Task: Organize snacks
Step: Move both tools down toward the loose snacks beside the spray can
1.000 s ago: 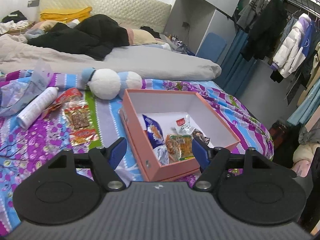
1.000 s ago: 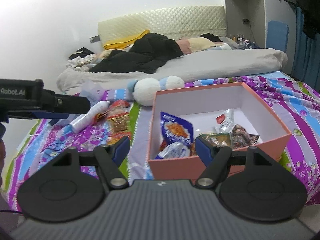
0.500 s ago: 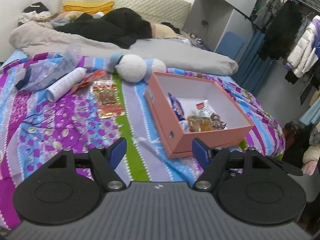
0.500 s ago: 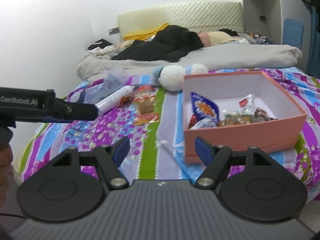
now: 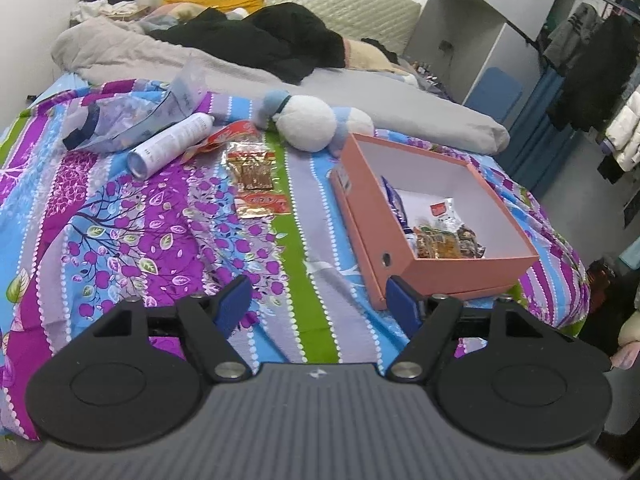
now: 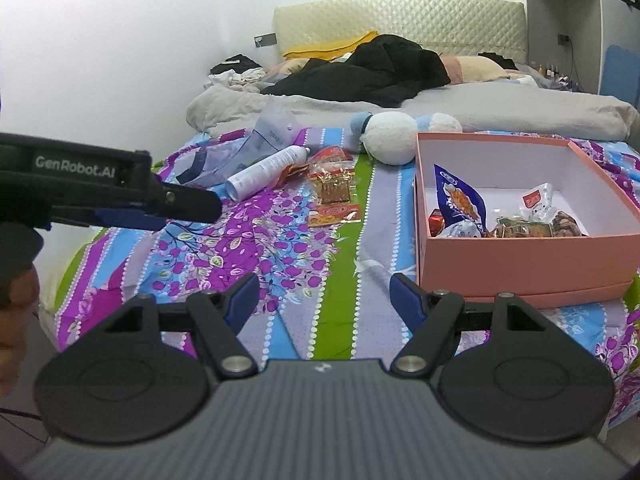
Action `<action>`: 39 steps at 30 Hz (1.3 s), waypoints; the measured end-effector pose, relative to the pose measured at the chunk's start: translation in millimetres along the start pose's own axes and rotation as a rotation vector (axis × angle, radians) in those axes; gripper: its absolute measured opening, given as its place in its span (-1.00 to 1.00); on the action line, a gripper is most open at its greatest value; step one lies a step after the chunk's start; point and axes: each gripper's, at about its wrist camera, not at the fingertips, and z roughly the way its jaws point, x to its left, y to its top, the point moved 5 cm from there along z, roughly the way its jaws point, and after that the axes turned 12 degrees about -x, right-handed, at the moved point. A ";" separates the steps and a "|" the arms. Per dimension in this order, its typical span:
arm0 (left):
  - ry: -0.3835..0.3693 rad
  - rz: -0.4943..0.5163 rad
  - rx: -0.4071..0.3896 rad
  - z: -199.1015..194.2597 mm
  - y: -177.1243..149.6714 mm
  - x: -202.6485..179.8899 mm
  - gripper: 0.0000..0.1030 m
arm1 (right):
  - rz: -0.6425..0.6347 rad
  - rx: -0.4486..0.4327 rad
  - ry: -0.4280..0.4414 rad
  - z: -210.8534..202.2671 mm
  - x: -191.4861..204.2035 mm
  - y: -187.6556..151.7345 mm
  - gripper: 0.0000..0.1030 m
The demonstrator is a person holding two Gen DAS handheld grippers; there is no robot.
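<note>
Left gripper [image 5: 318, 298]: jaws opening, nothing between them. Right gripper [image 6: 323, 291]: released, empty. Snack packets [image 5: 256, 178] lie beside the pink box [image 5: 448, 268].

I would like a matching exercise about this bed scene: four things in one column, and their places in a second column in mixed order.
Things:
1. blue snack bag
2. white spray can
3. plush toy
4. clear snack packet

Places:
A. lying on the bedspread, between the can and the pink box
B. inside the pink box
C. beyond the box's far left corner
D. lying on its side beside a crumpled plastic bag

Pairs: 1-B, 2-D, 3-C, 4-A
</note>
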 end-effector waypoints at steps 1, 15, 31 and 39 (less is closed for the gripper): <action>0.006 0.000 0.000 2.6 0.9 1.9 0.63 | 0.001 0.004 -0.002 2.7 0.2 -0.5 0.42; 0.073 0.012 0.020 60.5 23.0 32.5 0.90 | 0.017 0.000 0.024 49.2 -6.3 1.4 1.00; 0.135 -0.085 0.078 187.5 41.0 112.5 0.90 | -0.051 -0.014 0.065 155.8 -6.8 12.3 0.98; 0.182 0.059 0.080 264.8 64.0 149.5 0.86 | -0.074 0.033 0.049 242.7 -10.9 7.4 0.98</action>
